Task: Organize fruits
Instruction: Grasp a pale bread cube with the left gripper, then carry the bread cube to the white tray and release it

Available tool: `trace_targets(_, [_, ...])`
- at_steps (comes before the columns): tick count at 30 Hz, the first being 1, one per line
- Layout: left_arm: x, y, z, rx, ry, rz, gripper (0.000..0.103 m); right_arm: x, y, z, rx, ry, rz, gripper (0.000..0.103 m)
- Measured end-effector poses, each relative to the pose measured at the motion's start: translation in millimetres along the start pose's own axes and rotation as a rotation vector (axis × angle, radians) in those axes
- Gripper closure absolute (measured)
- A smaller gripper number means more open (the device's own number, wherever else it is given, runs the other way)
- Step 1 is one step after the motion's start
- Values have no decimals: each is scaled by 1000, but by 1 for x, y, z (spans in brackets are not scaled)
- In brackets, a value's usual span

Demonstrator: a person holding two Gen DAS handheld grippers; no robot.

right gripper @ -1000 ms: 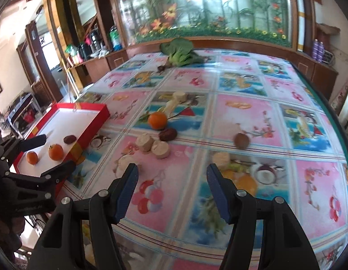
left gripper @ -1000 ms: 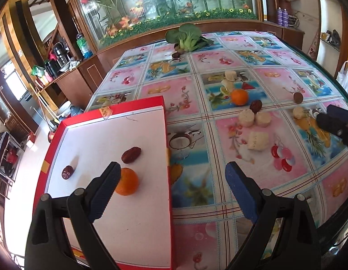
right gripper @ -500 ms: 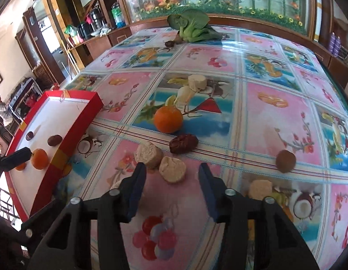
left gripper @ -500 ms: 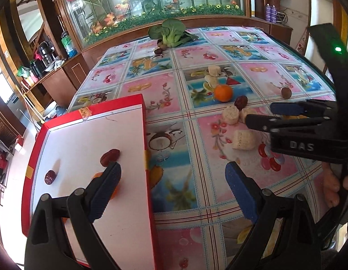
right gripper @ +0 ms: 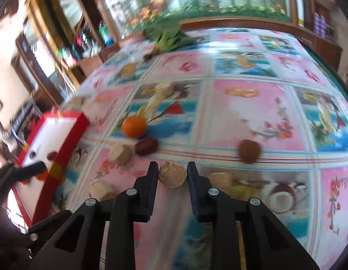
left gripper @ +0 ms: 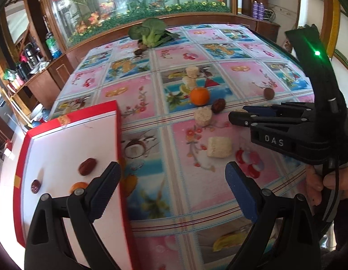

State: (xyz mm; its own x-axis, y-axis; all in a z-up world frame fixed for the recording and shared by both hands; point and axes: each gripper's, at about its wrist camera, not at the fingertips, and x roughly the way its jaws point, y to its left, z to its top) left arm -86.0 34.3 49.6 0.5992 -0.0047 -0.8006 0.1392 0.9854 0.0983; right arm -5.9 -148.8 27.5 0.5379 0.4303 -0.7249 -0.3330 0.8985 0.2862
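In the right wrist view my right gripper (right gripper: pixel 171 171) has its jaws close on either side of a round beige cake (right gripper: pixel 172 177) on the table; whether they press it I cannot tell. Just beyond lie a second beige cake (right gripper: pixel 120 153), a red date (right gripper: pixel 146 146), an orange (right gripper: pixel 134 126) and a brown nut (right gripper: pixel 249 151). In the left wrist view my left gripper (left gripper: pixel 171 181) is open and empty over the right edge of the red-rimmed white tray (left gripper: pixel 61 139). The tray holds two dates (left gripper: pixel 87 166) and a half-hidden orange (left gripper: pixel 78 186). The right gripper (left gripper: pixel 246 115) shows there too.
More beige cakes lie about the floral tablecloth (left gripper: pixel 219 146) (left gripper: pixel 191 72). A leafy green vegetable (left gripper: pixel 150 32) sits at the table's far edge. Wooden cabinets with bottles stand to the left (left gripper: pixel 27 67). The table's right edge curves close by (right gripper: pixel 331 72).
My right gripper has moved forward and down onto the beige cake and its jaws have narrowed around it. My left gripper has shifted slightly right, still open over the tray's edge.
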Motion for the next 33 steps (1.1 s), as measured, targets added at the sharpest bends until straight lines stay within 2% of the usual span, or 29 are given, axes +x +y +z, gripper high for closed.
trace_targets(2, [5,-7,6,4,9,-36,9,-6,-8,1,35,-20,14,78])
trace_targets(5, [17,-13,13,6,28,-48,9,-12,-8,3,43,-57,39,78])
trace_targets(7, [26,-17,17,5,49,-69,14,-15,-4,2,23,-71,43,78])
trace_targets(9, [33,-19,18,-8,75,-89,28,-14,-2,3,18,-71,45,78])
trace_targets(11, [37,-20,19,-14,82,-107,38,-13,-2,4,17,-74,43,78])
trace_targets(13, [42,-21,18,-20,98,-110,44,-13,-2,5,14,-79,42,78])
trace_targets(14, [44,-23,18,-20,102,-130,51,-13,-2,5,11,-83,41,78])
trace_targets(17, [50,-27,17,-19,122,-173,59,-15,1,5,-4,-99,41,78])
trace_targets(18, [50,-29,17,-13,105,-164,70,-16,3,5,-16,-108,46,78])
trace_targets(19, [50,-30,17,-9,103,-172,75,-17,5,4,-27,-116,44,78])
trace_targets(23, [47,-26,17,-29,93,-194,75,-19,16,1,-80,-141,47,78])
trace_targets(27, [28,-15,17,-44,29,-156,75,-17,32,-2,-116,-132,62,78])
trace_targets(30, [3,6,15,-61,-40,-111,75,-12,52,-1,-109,-111,129,78])
trace_targets(33, [-15,38,12,-110,-84,-60,75,2,89,4,-142,-81,196,78])
